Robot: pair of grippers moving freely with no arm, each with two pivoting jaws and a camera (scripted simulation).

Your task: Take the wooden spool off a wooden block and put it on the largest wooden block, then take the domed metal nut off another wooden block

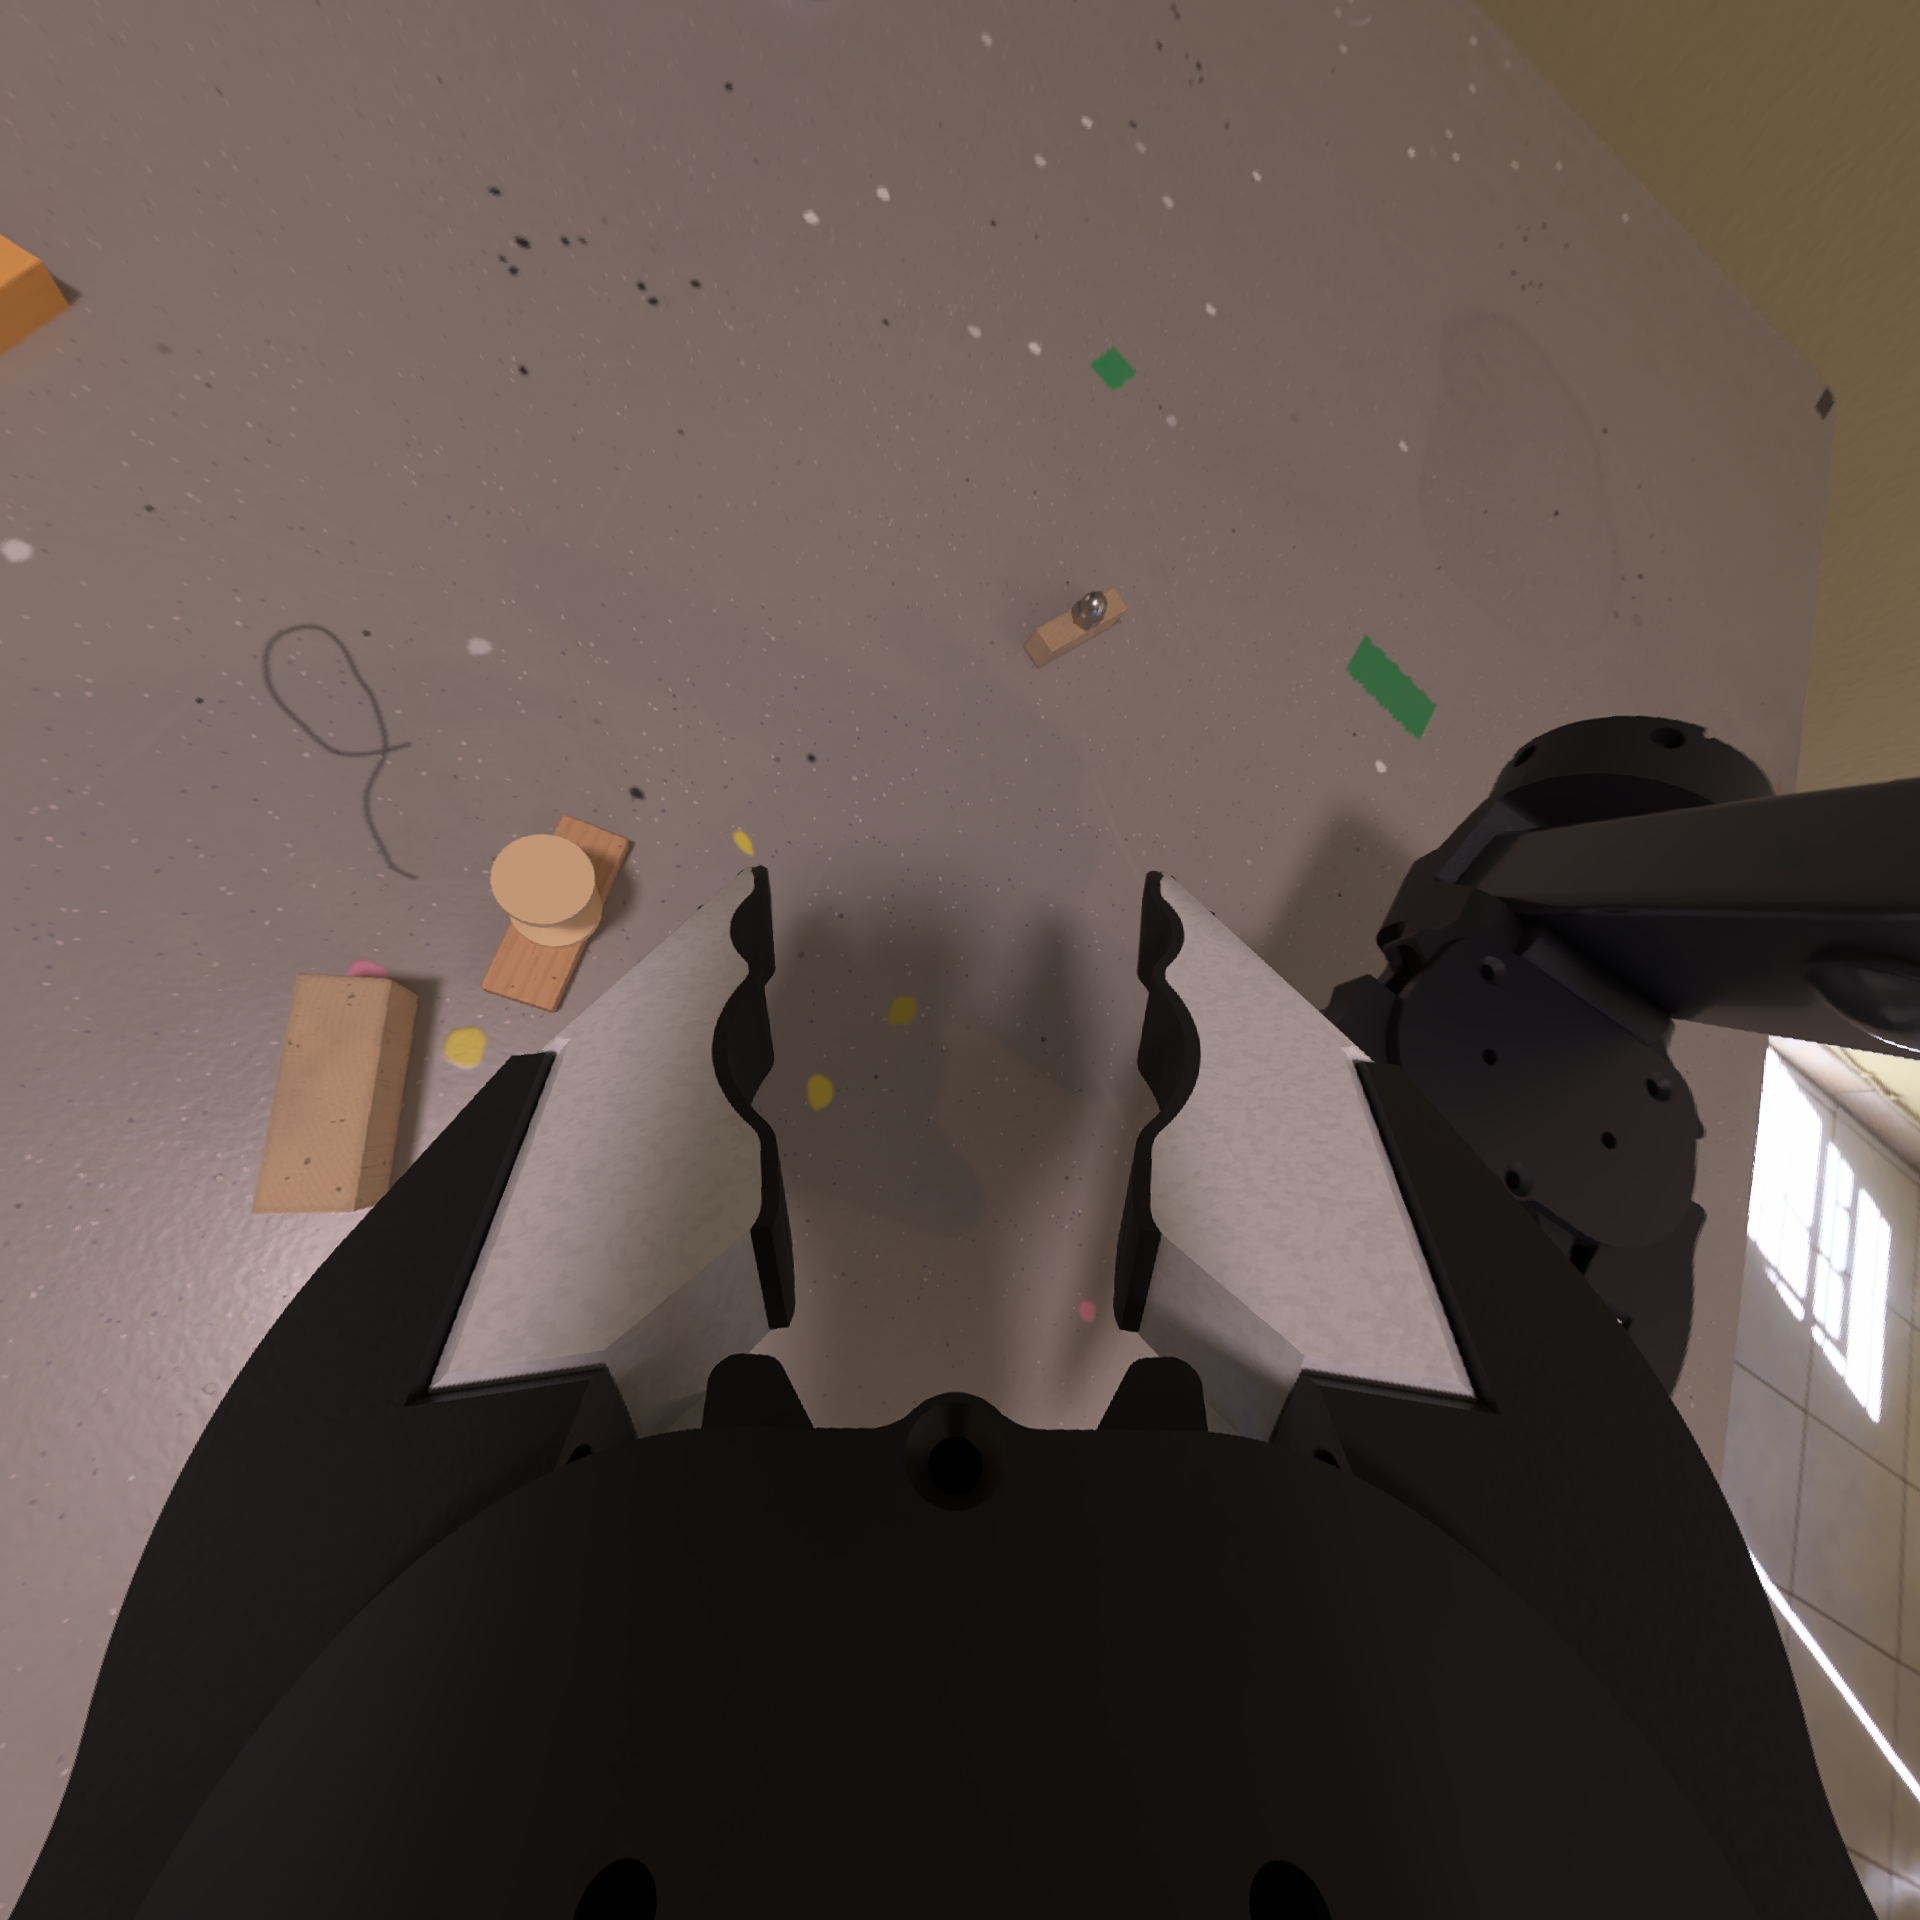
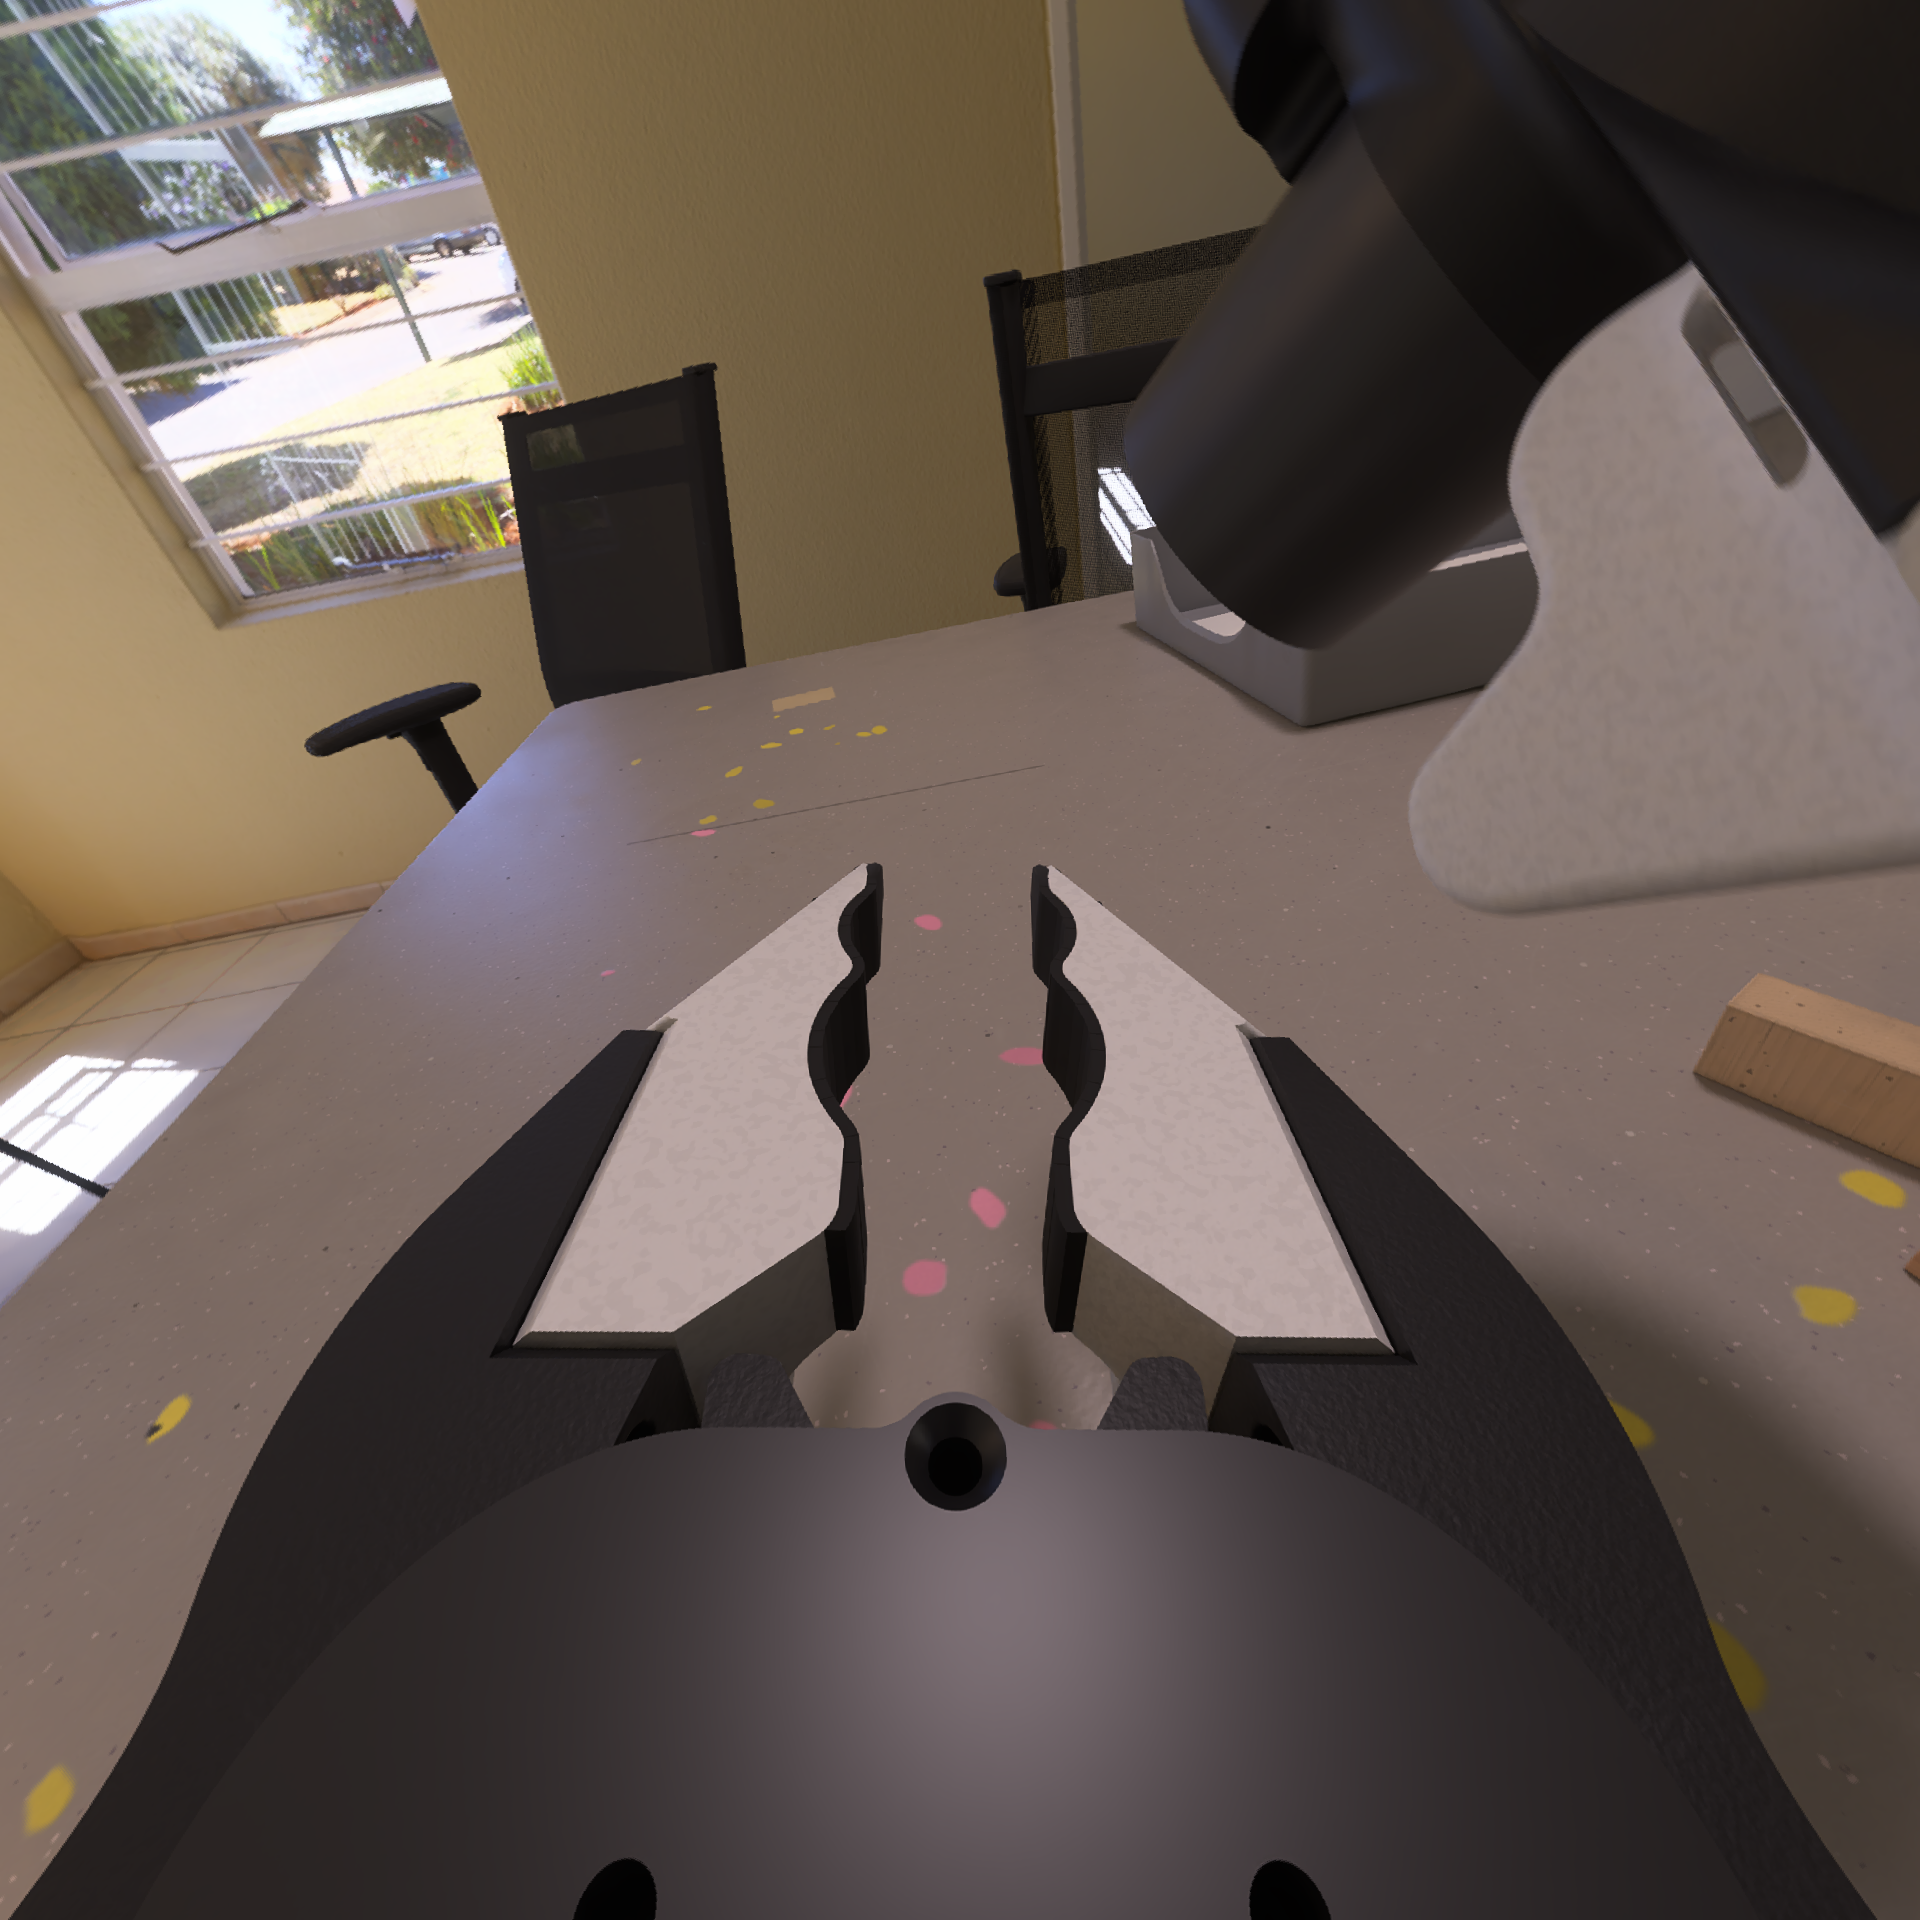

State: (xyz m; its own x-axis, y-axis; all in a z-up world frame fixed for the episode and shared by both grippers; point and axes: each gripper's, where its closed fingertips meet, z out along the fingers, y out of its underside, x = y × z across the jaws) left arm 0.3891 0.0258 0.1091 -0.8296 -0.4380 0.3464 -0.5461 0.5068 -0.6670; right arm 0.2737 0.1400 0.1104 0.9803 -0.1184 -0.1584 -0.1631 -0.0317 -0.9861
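In the left wrist view, a pale wooden spool [image 1: 543, 891] stands on a thin reddish wooden block [image 1: 540, 961] at the left. The largest, pale wooden block [image 1: 332, 1096] lies just left of it. Farther off, a domed metal nut [image 1: 1089, 608] sits on a small wooden block [image 1: 1070, 629]. My left gripper [image 1: 954, 875] is open and empty, high above the table, right of the spool. My right gripper [image 2: 956, 871] is open and empty, low over the table; its body shows at the right of the left wrist view [image 1: 1538, 1018]. The largest block also shows in the right wrist view [image 2: 1818, 1060].
The grey speckled table [image 1: 831, 416] bears green tape patches [image 1: 1390, 686] and paint spots. An orange block [image 1: 26, 286] lies at the far left edge. In the right wrist view, a grey tray [image 2: 1320, 665] stands at the table's back, black chairs [image 2: 623, 530] beyond it.
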